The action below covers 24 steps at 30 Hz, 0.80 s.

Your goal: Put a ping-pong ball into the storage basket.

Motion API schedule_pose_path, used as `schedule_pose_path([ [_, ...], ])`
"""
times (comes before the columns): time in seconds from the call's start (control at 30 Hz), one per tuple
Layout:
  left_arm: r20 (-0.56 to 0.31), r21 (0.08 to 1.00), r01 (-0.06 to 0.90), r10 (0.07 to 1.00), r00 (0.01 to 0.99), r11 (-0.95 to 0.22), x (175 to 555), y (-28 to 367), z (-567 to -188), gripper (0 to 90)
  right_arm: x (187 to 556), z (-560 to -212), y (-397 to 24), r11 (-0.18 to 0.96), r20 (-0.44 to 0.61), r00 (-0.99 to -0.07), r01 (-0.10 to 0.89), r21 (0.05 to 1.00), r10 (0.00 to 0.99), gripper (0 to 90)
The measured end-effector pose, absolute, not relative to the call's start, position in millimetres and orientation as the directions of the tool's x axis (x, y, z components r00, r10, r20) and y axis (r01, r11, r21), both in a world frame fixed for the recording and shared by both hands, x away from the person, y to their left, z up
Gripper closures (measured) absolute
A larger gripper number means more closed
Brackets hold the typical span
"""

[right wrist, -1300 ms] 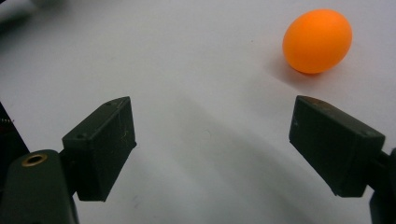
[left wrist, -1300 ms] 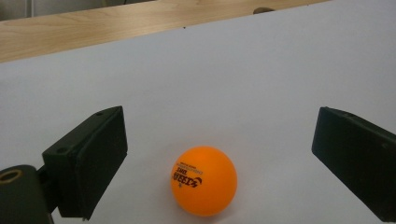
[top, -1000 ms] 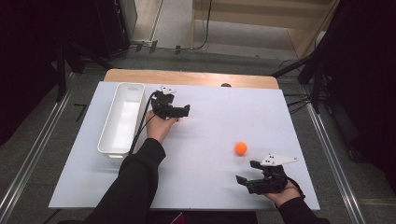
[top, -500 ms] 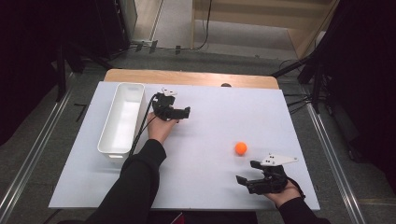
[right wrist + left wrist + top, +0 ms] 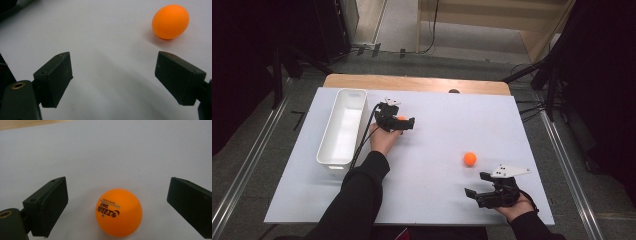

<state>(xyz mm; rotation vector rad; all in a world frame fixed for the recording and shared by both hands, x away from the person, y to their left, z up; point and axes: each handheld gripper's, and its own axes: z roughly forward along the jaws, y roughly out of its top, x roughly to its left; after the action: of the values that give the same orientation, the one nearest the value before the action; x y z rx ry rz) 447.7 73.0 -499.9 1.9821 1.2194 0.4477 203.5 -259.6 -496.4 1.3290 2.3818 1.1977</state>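
My left gripper [image 5: 398,121] [image 5: 117,195] is open on the white tabletop, just right of the bin's far half. An orange ping-pong ball [image 5: 401,118] [image 5: 118,212] with dark printing rests on the table between its jaws, with a gap on each side. A second, plain orange ball [image 5: 469,158] [image 5: 170,21] lies right of centre. My right gripper [image 5: 477,184] [image 5: 113,67] is open and holds nothing, near the front right edge. That ball sits beyond its right jaw, apart from it.
A long white bin [image 5: 332,162] stands along the left side of the white sheet [image 5: 437,125], its inside bare. A strip of wooden tabletop [image 5: 422,84] shows at the back. A cable [image 5: 362,142] trails from the left gripper along the bin.
The left gripper has shifted slightly toward the person, staying around its ball. The right gripper and the other ball have not moved.
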Motion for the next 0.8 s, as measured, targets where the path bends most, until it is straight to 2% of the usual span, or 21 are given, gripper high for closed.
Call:
schedule_pose_path([
  [0.5,-0.055,0.716,0.625,0.868,0.493,-0.310,447,68,-512,3.5,203,-496,-259,0.287,0.228,-0.593,0.646,0.708,0.772,12.9],
  [0.8,-0.004,0.704,0.622,0.874,0.486,-0.343,446,65,-513,4.8,203,-496,-258,0.287,0.225,-0.595,0.642,0.711,0.772,12.9],
])
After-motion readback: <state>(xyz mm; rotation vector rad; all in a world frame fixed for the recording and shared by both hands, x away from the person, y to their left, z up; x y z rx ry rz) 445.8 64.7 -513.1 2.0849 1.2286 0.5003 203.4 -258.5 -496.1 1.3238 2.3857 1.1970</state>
